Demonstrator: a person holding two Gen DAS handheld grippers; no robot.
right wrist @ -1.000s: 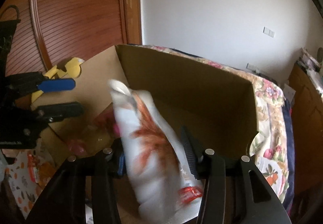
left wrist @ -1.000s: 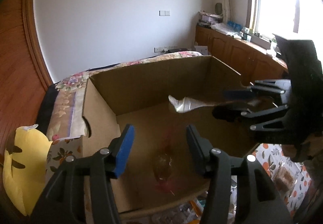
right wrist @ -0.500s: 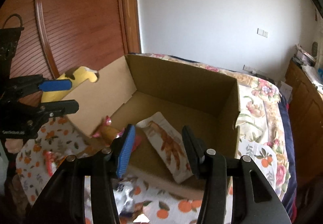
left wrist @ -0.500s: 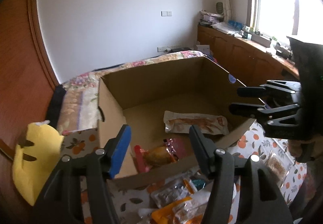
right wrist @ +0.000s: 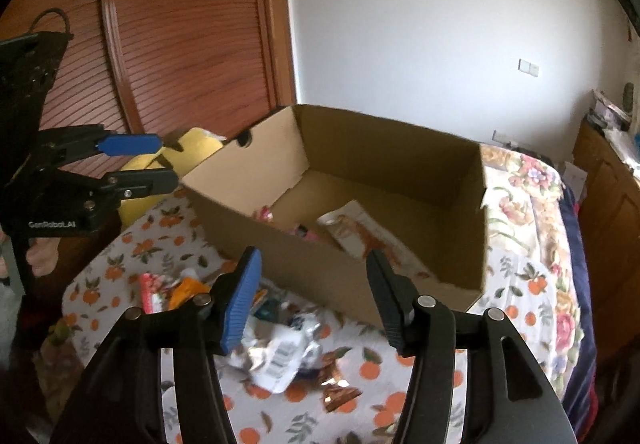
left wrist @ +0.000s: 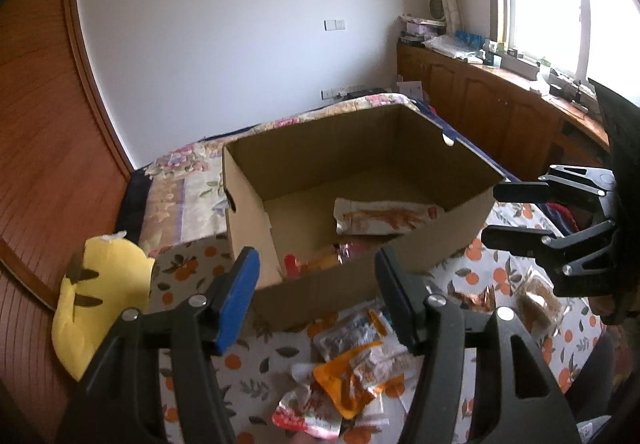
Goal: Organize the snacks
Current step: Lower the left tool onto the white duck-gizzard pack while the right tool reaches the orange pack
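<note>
An open cardboard box (left wrist: 420,248) (right wrist: 280,248) stands on the orange-patterned cloth. Inside it lie a white snack bag with an orange print (left wrist: 386,216) (right wrist: 360,236) and a red and pink wrapped snack (left wrist: 320,260) (right wrist: 266,214). Loose snack packets (left wrist: 352,372) (right wrist: 280,352) are heaped on the cloth in front of the box. My left gripper (left wrist: 316,300) (right wrist: 164,162) hangs open and empty above the heap, short of the box's near wall. My right gripper (right wrist: 310,296) (left wrist: 496,212) is empty too, its jaws opening, back from the box.
A yellow plush toy (left wrist: 100,292) (right wrist: 176,160) lies left of the box. The floral bedspread (right wrist: 536,228) runs behind and to the right. Wooden cabinets (left wrist: 500,124) line the window wall, and a wooden slatted door (right wrist: 192,28) stands at the left.
The right gripper let go of the white bag, which now lies in the box. Both grippers drew back and up from inside the box to above the heap of packets.
</note>
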